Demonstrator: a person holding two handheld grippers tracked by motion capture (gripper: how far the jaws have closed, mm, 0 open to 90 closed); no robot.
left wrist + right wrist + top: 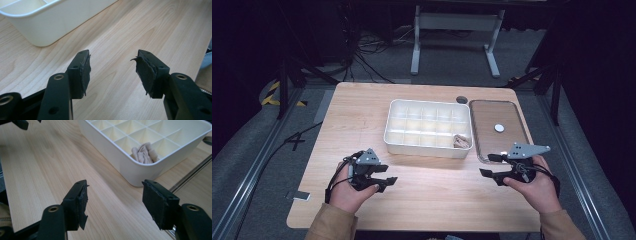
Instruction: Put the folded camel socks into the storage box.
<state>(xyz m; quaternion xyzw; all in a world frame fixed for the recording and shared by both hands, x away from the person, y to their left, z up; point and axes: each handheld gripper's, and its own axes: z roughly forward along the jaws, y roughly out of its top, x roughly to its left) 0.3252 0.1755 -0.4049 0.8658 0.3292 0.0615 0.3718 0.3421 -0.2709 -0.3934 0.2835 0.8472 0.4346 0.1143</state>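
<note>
Overhead plus two low tabletop close-ups

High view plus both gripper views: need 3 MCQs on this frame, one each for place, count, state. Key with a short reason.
1. Where in the white divided box does the beige crumpled item lie?
A. far left corner cell
B. near right corner cell
C. middle cell

2. How many small white round discs lie on the brown tray?
A. one
B. two
C. four

3. What state is the left gripper in?
A. shut on the beige item
B. shut on nothing
C. open, holding nothing

Key:
1 B, it sits in the cell at the corner nearest the person and beside the tray.
2 A, a single disc shows on the tray.
3 C, a wide gap with bare wooden table shows between its jaws; the right gripper is open too.
</note>
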